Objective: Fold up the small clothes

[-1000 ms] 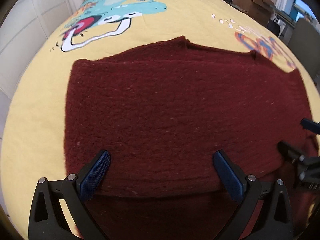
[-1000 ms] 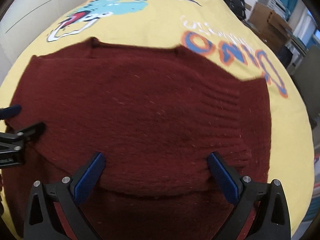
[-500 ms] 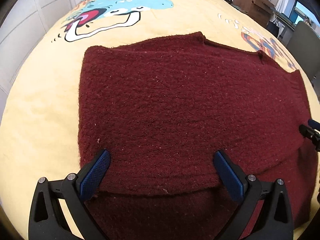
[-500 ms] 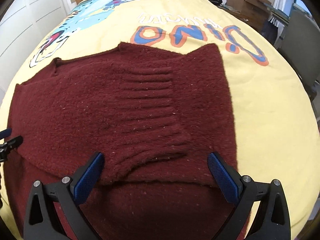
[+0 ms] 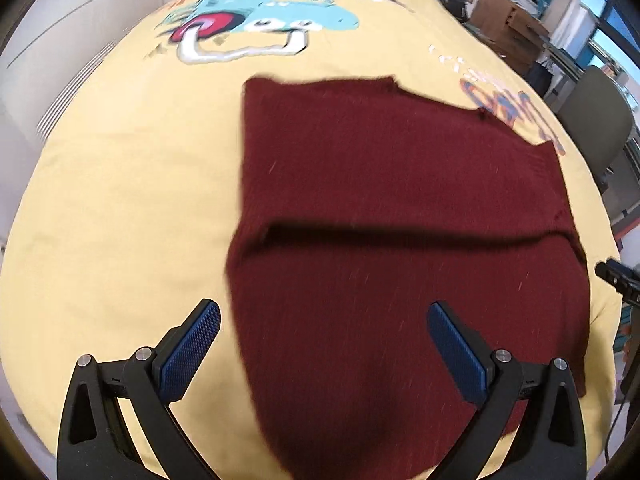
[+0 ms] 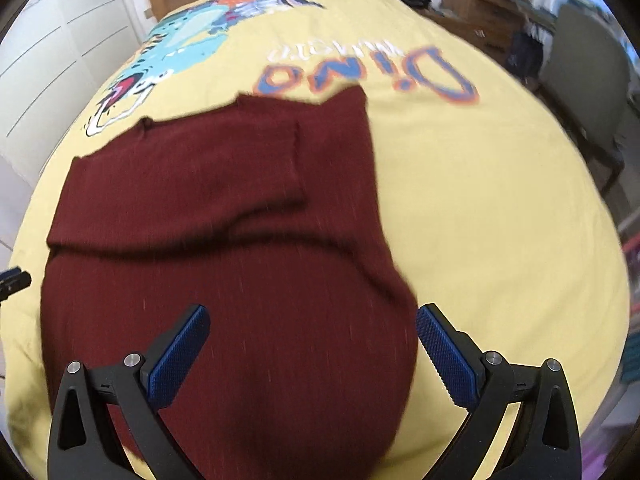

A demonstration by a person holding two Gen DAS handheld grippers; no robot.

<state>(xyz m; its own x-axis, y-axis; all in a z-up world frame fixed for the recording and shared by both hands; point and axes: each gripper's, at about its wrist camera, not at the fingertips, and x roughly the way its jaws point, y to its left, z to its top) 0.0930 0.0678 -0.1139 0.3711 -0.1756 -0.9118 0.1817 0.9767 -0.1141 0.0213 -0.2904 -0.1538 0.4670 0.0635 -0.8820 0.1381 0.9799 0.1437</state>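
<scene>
A dark red knitted sweater lies flat on the yellow bedspread, with a folded layer on top whose edge runs across its middle. It also shows in the right wrist view, with a sleeve folded across the chest. My left gripper is open and empty, raised above the sweater's near left part. My right gripper is open and empty, raised above the sweater's near right part. The tip of the right gripper shows at the right edge of the left wrist view.
The bedspread has a cartoon dinosaur print and "Dino" lettering. White wall panels are to the left. Cardboard boxes and a grey chair stand to the right of the bed.
Both grippers have pulled back and risen from the sweater, so more bedspread shows. The folded layer lies released on the sweater. Both stay open.
</scene>
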